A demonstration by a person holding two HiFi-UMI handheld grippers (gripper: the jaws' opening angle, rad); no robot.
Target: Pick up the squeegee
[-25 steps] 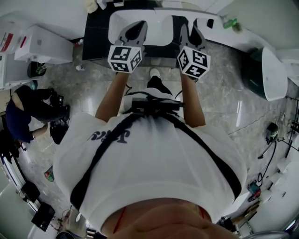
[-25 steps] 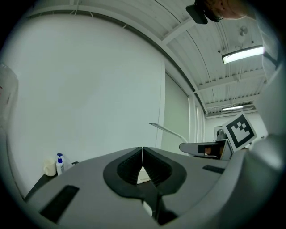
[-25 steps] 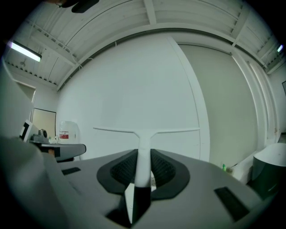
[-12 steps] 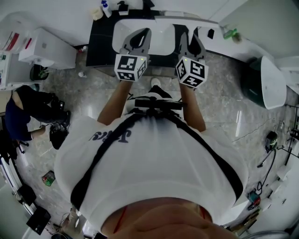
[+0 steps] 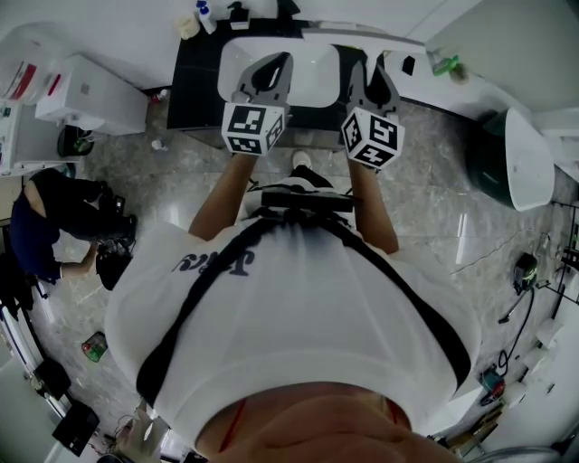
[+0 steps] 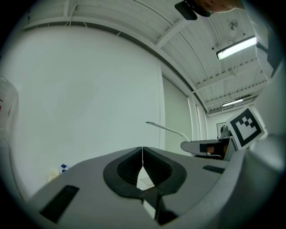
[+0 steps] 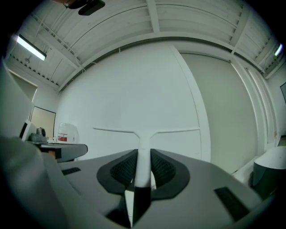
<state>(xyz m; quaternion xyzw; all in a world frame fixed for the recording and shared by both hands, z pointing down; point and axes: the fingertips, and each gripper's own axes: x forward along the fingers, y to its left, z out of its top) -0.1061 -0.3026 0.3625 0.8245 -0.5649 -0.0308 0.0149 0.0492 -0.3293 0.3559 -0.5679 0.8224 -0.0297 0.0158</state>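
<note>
Clamping the squeegee (image 7: 143, 142) by its white handle, the right gripper (image 7: 143, 162) points it at a pale wall (image 7: 134, 89), blade crosswise beyond the jaws. The left gripper (image 6: 142, 162) is closed and empty beside it. The thin bar (image 6: 166, 129) seen past it is probably that blade.

The head view has tipped up slightly: the sink (image 5: 312, 74) sits lower in the picture, more of the black counter (image 5: 193, 83) behind the sink shows, and the bottles (image 5: 204, 13) left of the sink's back edge are now in full view.
</note>
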